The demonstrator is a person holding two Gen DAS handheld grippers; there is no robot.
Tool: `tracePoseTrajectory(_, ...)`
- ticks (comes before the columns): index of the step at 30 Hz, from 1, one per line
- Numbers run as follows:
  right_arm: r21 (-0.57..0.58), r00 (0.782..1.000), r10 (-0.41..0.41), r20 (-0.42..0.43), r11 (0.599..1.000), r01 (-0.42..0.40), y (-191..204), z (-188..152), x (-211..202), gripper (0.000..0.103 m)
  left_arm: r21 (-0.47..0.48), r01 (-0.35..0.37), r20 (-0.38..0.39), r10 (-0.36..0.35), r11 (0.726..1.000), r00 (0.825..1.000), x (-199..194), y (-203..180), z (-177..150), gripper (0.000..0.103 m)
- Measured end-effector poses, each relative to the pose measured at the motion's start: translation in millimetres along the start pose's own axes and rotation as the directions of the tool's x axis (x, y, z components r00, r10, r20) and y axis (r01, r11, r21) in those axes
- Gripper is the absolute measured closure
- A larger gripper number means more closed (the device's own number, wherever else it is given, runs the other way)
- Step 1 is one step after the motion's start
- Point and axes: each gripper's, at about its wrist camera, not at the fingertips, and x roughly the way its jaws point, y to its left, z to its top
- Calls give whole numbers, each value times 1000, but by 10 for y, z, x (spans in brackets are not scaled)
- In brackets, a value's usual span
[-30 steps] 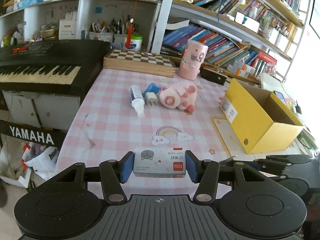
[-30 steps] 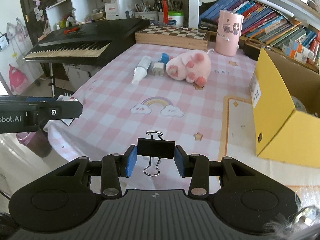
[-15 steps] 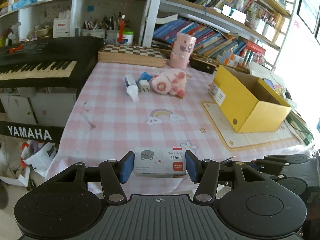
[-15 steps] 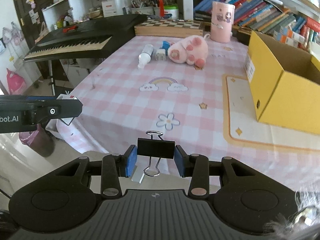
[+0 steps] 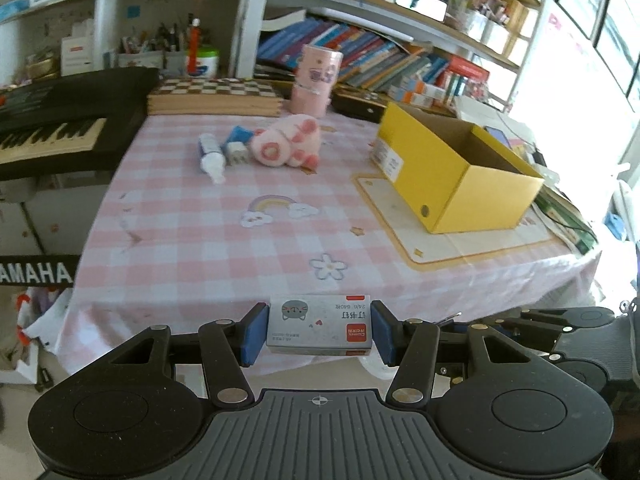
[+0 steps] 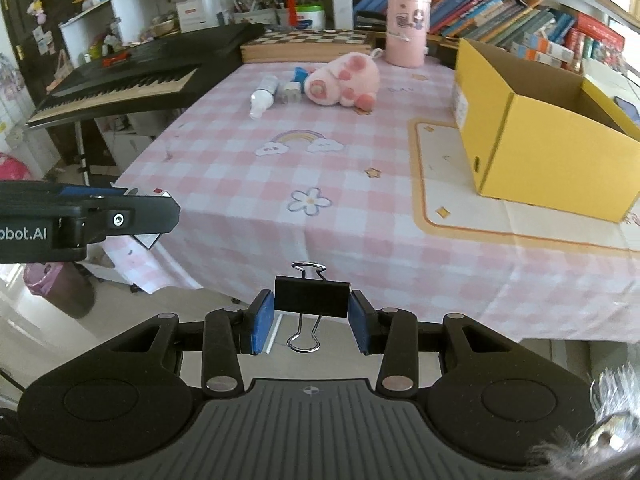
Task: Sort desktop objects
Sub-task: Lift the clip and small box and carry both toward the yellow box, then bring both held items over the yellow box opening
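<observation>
My left gripper (image 5: 319, 330) is shut on a small grey staple box (image 5: 319, 326) with a cat picture, held in the air before the table's front edge. My right gripper (image 6: 311, 317) is shut on a black binder clip (image 6: 311, 297), also off the table's front edge. An open yellow cardboard box (image 5: 452, 168) stands on the right of the pink checked tablecloth (image 5: 208, 248); it also shows in the right wrist view (image 6: 536, 144). A pink plush toy (image 5: 288, 142), a white tube (image 5: 210, 158) and a blue-and-white charger (image 5: 236, 148) lie at the back.
A black keyboard (image 5: 44, 132) stands left of the table. A chessboard box (image 5: 214, 98) and a pink cylinder (image 5: 316, 80) sit at the back before bookshelves (image 5: 380, 56). A beige mat (image 5: 460, 240) lies under the yellow box. The left gripper shows in the right wrist view (image 6: 80, 220).
Both grippers have drawn back from the table and risen, still holding the staple box and the binder clip. The table now looks farther away and its front edge is in view.
</observation>
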Motion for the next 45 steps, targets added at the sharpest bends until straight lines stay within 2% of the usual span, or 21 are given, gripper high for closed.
tracePoseTrajectory(13, 104, 996, -90, -8, 990, 90, -296, -193, -154, 65, 103, 108, -56, -103, 989, 993, 228, -379, 34, 50)
tracePoseTrajectory(27, 250, 976, -215, -20, 945, 213, -813, -434, -439, 65, 245, 262, -120, -239, 934, 964, 519, -1029, 107, 50)
tracePoseTrajectory(30, 265, 973, -229, -18, 938, 225, -908, -444, -474, 65, 266, 275, -120, -252, 924, 960, 553, -1138, 127, 50)
tracePoseTrajectory(45, 279, 965, -259, -29, 925, 257, -1404, -388, -532, 65, 270, 304, -133, -278, 913, 951, 863, -1522, 312, 50)
